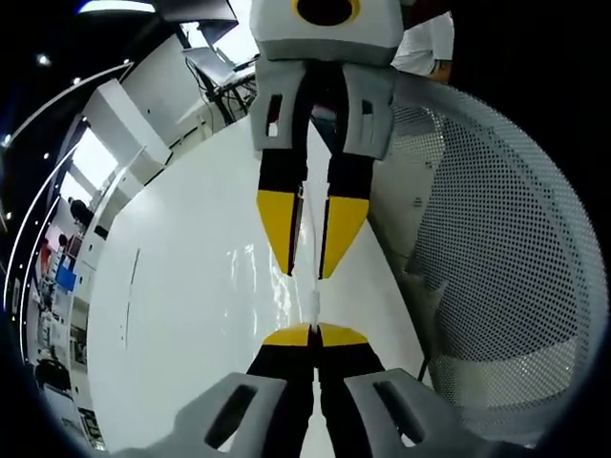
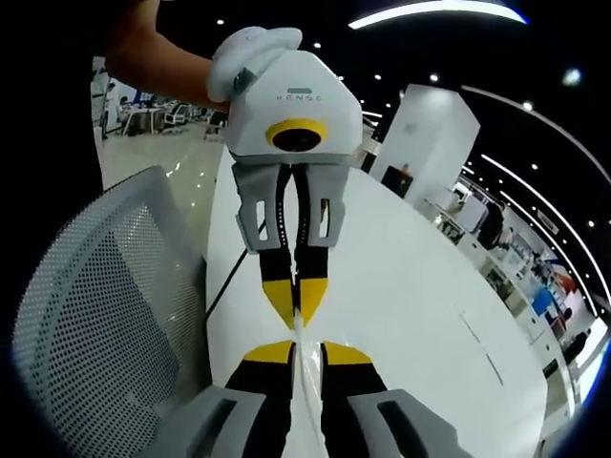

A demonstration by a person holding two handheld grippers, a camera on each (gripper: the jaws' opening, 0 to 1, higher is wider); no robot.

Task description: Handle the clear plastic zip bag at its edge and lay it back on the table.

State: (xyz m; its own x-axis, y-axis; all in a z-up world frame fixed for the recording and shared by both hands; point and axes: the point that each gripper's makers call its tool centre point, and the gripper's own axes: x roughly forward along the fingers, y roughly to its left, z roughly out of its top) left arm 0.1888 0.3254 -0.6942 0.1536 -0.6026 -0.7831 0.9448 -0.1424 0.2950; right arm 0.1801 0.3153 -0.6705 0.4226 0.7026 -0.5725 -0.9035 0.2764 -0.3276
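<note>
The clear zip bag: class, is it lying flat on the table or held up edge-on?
Held up edge-on: the bag is a thin strip stretched between the left gripper and right gripper above the white table.

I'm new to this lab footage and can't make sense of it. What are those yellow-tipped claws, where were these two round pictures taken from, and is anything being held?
No robot arm is at work here: a person holds a two-jaw hand tool in each hand, and a small fisheye camera rides on each tool, looking along its jaws.

In the left gripper view, the left gripper rises from the bottom, its yellow tips pressed together on the edge of the clear plastic zip bag. Facing it from the top is the right gripper, tips slightly apart around the bag's far edge.

The right gripper view is the same scene from the other side: the right gripper below, the left gripper opposite, the thin bag stretched between them.

Underneath lies a glossy white table, with a grey mesh chair back beside it.
</note>
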